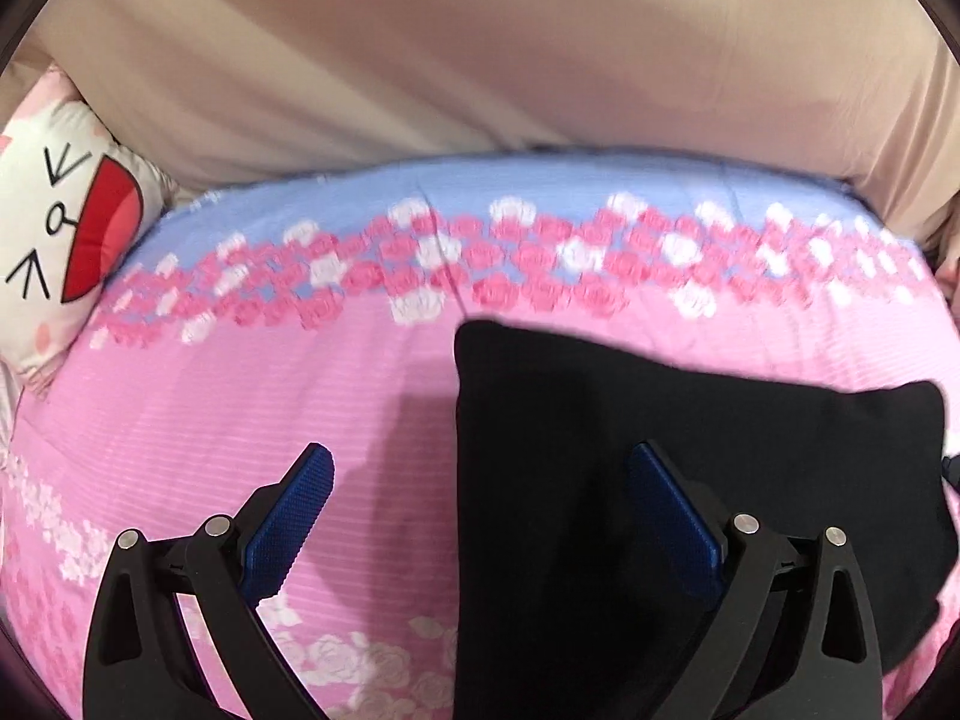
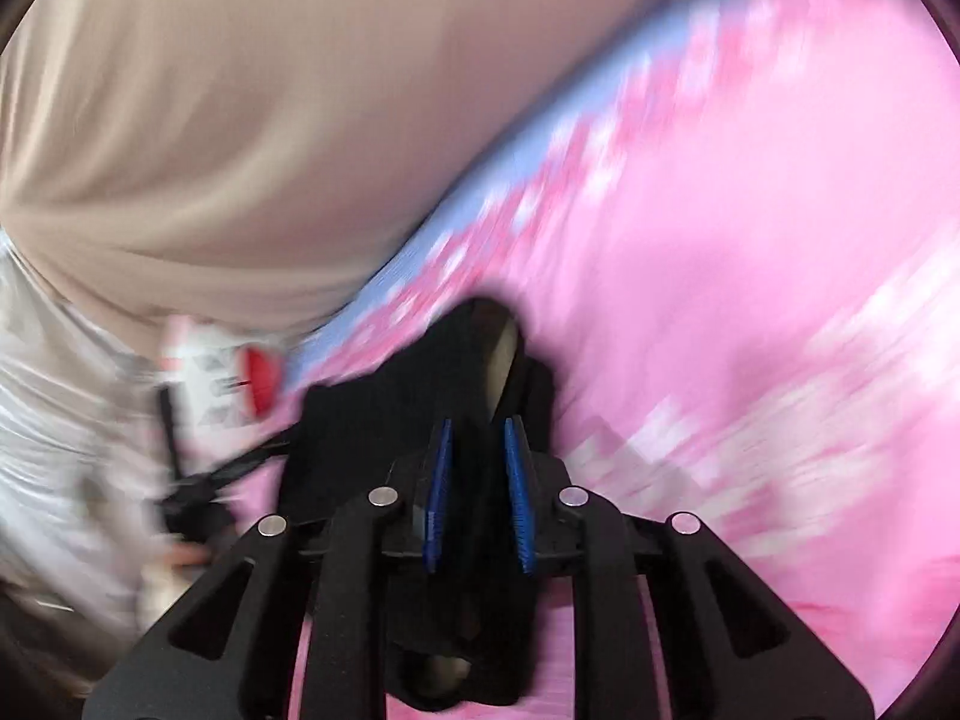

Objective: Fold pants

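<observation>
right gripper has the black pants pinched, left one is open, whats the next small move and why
Probably carry the pinched fold across the pants and lay it down. The right gripper is shut on bunched black pants above the pink bedspread, while the left gripper is open, holding nothing.

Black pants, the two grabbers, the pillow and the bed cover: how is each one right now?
Black fabric pants: folded into a block on the bed, part bunched in the right gripper.
Left gripper: open, holding nothing.
Right gripper: shut on the pants.
White cartoon-face pillow: lying at the bed's edge.
Pink floral bedsheet: spread flat.
</observation>
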Demonstrator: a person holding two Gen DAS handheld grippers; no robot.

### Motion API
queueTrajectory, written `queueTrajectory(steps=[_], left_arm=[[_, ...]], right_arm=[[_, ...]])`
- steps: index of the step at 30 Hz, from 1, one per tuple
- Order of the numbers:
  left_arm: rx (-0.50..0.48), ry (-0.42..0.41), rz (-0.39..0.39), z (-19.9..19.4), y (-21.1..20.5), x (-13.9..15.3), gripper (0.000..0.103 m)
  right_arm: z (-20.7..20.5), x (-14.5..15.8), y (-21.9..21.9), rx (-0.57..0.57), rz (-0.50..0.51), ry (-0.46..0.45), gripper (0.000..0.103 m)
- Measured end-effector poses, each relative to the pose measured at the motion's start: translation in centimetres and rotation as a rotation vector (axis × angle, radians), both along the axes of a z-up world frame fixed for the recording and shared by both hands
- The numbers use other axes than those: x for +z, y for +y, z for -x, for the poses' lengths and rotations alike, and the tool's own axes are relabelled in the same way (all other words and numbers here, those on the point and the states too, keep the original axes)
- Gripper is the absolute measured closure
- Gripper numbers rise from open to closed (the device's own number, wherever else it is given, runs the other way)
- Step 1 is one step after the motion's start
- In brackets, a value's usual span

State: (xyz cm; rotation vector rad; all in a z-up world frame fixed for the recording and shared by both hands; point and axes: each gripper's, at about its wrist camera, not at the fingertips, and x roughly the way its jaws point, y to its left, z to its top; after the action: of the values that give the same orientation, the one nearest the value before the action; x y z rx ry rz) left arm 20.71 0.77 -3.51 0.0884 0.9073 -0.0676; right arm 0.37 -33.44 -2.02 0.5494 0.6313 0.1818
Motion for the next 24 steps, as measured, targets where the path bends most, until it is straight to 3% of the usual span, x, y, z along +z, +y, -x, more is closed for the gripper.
queueTrajectory(steps=[3,5,7,9,10,11,12,13,15,17,19,20,21,23,24], left_arm=[[-0.016,-0.041,0.001,0.7,-0.7,1.5,0.005],[-0.051,-0.051,0.002,1.2,-2.3,1.6,0.005],[-0.085,-0.031,-0.011,1.2,-4.0,0.6,0.005],[-0.091,0.012,-0.048,0.8,-5.0,-1.2,0.005],[-0.088,0.029,-0.079,0.5,-5.4,-2.4,0.005],[-0.085,0.02,-0.102,0.4,-5.5,-3.1,0.005],[-0.089,0.002,-0.112,0.4,-5.6,-3.4,0.005],[-0.088,-0.013,-0.11,0.6,-5.5,-3.5,0.005],[-0.089,-0.017,-0.107,0.8,-5.4,-3.3,0.005],[-0.082,-0.013,-0.093,0.6,-5.2,-3.4,0.005],[-0.074,-0.015,-0.09,0.5,-5.2,-3.5,0.005],[-0.073,-0.014,-0.09,0.4,-5.3,-3.5,0.005],[-0.072,-0.01,-0.086,0.4,-5.2,-3.4,0.005],[-0.072,0.009,-0.072,0.7,-4.9,-2.7,0.005],[-0.073,0.01,-0.067,1.1,-4.6,-2.2,0.005]], right_arm=[[0.3,3.6,3.3,0.079,0.05,-0.07,0.085],[-1.2,4.2,6.2,0.181,0.09,-0.066,0.085],[-3.8,3.1,9.4,0.244,0.164,-0.03,0.086],[-7.3,-0.5,9.7,0.202,0.268,0.085,0.089],[-8.9,-2.6,8.8,0.165,0.298,0.147,0.101],[-10.1,-3.9,7.7,0.155,0.254,0.166,0.103],[-10.1,-4.1,5.8,0.137,0.12,0.161,0.103],[-9.6,-3.5,4.8,0.107,0.056,0.163,0.103],[-7.2,-0.7,4.7,0.063,0.082,0.063,0.101],[-6.1,0.6,6.2,0.118,0.09,0.015,0.101],[-6.8,-0.8,6.9,0.107,0.217,0.076,0.103],[-7.8,-2.1,6.6,0.044,0.306,0.122,0.103],[-8.3,-3.3,5.4,-0.014,0.318,0.154,0.103],[-7.0,-3.2,3.6,-0.019,0.128,0.133,0.103],[-5.5,-2.1,3.3,-0.013,0.092,0.095,0.101]])
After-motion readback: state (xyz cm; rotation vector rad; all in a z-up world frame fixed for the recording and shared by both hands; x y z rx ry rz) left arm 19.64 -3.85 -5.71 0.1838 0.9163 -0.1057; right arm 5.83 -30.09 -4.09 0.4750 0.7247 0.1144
